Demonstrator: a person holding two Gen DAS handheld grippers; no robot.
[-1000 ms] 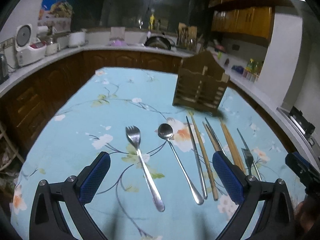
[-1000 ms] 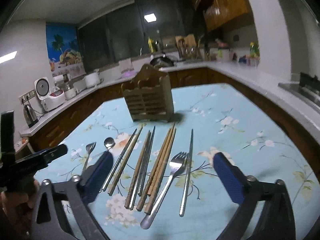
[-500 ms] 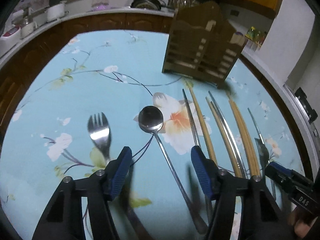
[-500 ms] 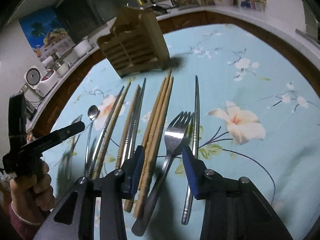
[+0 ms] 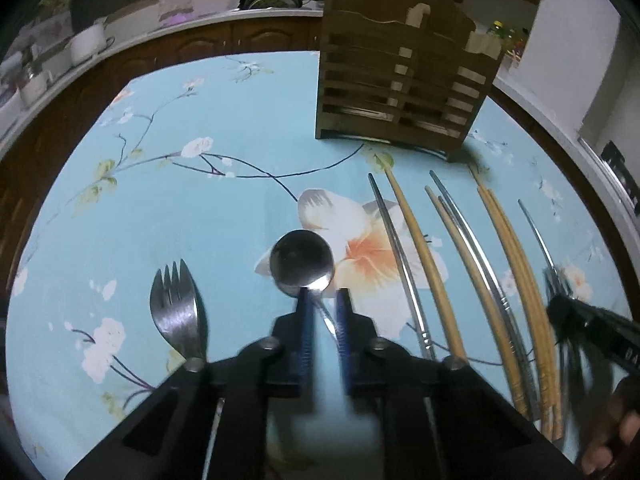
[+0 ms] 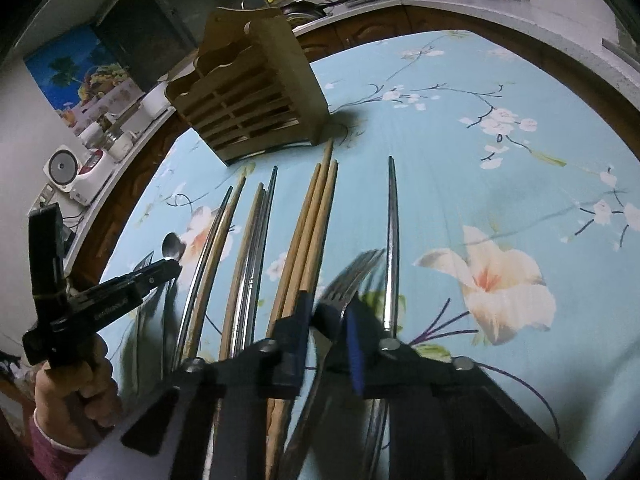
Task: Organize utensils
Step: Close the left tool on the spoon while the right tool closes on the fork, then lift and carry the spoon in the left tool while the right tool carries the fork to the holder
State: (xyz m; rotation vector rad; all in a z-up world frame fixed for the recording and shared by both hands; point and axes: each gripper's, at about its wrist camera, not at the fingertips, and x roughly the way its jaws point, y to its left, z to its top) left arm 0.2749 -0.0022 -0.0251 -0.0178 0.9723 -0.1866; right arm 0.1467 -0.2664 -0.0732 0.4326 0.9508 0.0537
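Note:
My left gripper (image 5: 322, 300) is shut on the neck of a steel spoon (image 5: 301, 262) lying on the blue flowered tablecloth (image 5: 180, 200). A steel fork (image 5: 176, 308) lies just left of it. My right gripper (image 6: 328, 312) is shut on the neck of a second steel fork (image 6: 352, 276), among metal and wooden chopsticks (image 6: 308, 240). A slatted wooden utensil holder (image 5: 404, 80) stands upright at the far side; it also shows in the right wrist view (image 6: 248, 92). The left gripper also shows in the right wrist view (image 6: 160, 270).
Several metal and wooden chopsticks (image 5: 432, 272) lie in a row right of the spoon. A lone metal chopstick (image 6: 392, 240) lies right of the fork. A countertop with appliances (image 6: 76, 172) and dark cabinets ring the table.
Both grippers have come down and forward and closed: the left onto the spoon's neck, the right onto the fork's neck. A second ago both were wide open above the table.

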